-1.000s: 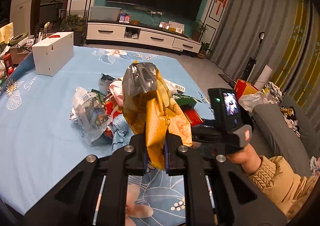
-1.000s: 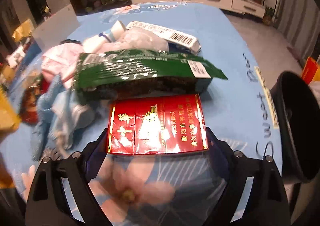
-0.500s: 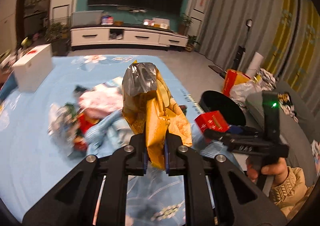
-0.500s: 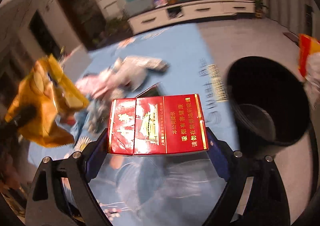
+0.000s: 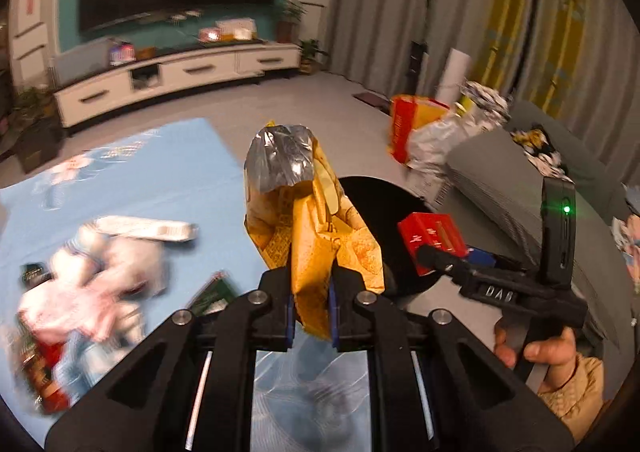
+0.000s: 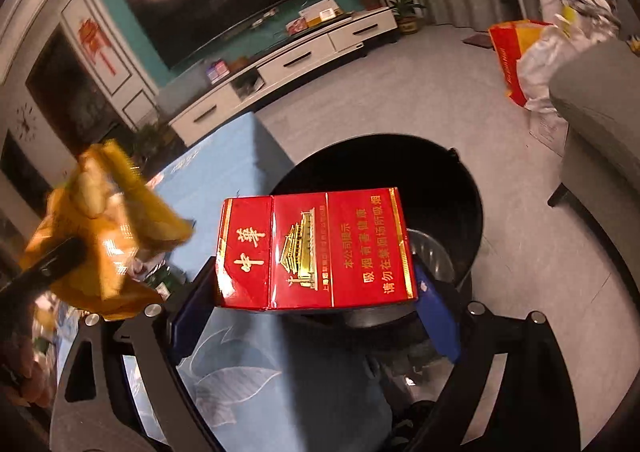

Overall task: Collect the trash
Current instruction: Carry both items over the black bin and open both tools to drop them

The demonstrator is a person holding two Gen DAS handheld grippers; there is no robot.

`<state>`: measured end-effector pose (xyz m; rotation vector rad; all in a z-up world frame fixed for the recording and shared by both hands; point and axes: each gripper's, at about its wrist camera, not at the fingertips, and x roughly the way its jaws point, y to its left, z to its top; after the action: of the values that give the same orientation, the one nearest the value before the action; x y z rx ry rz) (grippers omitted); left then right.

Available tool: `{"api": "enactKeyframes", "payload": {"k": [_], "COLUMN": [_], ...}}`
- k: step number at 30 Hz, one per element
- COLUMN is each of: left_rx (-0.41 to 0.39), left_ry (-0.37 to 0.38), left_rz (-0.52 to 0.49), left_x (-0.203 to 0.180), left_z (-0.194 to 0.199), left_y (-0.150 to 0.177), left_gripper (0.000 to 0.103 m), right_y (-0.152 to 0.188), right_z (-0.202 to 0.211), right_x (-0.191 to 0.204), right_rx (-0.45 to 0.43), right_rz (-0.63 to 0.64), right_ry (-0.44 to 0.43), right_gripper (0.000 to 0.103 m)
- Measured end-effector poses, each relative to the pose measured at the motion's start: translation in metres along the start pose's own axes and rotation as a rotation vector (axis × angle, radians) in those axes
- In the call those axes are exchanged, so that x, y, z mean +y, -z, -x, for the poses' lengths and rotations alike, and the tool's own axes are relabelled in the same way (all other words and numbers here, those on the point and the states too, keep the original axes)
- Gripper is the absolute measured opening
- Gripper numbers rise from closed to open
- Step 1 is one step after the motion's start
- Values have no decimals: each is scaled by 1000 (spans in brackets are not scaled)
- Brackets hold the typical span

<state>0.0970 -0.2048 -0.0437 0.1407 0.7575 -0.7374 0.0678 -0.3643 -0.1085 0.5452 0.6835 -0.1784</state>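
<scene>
Red carton (image 6: 316, 250) clamped over bin (image 6: 472, 188) rim — yellow bag (image 5: 320, 236) beside.

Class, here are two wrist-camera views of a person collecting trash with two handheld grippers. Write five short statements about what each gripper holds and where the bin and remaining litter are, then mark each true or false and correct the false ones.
1. The right gripper is shut on a red cigarette pack. True.
2. The left gripper is open with nothing in it. False: it is shut on a yellow snack bag.
3. The black bin stands on the blue tablecloth. False: it stands on the floor beside the table.
4. The red pack is held over the bin's opening. True.
5. All the trash is off the table. False: a litter pile lies on the cloth.
</scene>
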Motion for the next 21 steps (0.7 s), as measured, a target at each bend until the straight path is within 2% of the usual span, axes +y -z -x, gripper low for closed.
{"api": "enactKeyframes", "payload": {"k": [3,8,10,11,13,15,17,21], "left_rx": [42,81,89,96,106,107,106,102], "left_ry": [47,54,43,39,30,25,13,9], "left_rz": [-14,-55,-79,-95,-107,-126,-136,-123], "left_x": [-14,-30,-36,-38,-41,-44,-45,-43], "left_z": [-36,-77,-93,-101,-113,-120,-122,-111], "left_y": [-14,-26,-29,-30,-33,-33,-32,-22], "left_gripper": [13,14,17,21,51,59,59,75], "right_y": [-3,-10,-13,-15,-16,-16,-15,-11], "right_z": [-4,-16,-24,-30,-38,-42,-43,-32], "right_x": [-12,-22,-27,-30,-35,-40,-44,-45], "right_rx": [-12,-29,-27,-18,-4,-1,9,4], "right_rz": [-20,-15,-16,-20,-34,-47,-61,-73], "right_ry": [-3,10,10,11,28,45,47,24], "right_gripper": [89,89,89,90,94,97,97,97]}}
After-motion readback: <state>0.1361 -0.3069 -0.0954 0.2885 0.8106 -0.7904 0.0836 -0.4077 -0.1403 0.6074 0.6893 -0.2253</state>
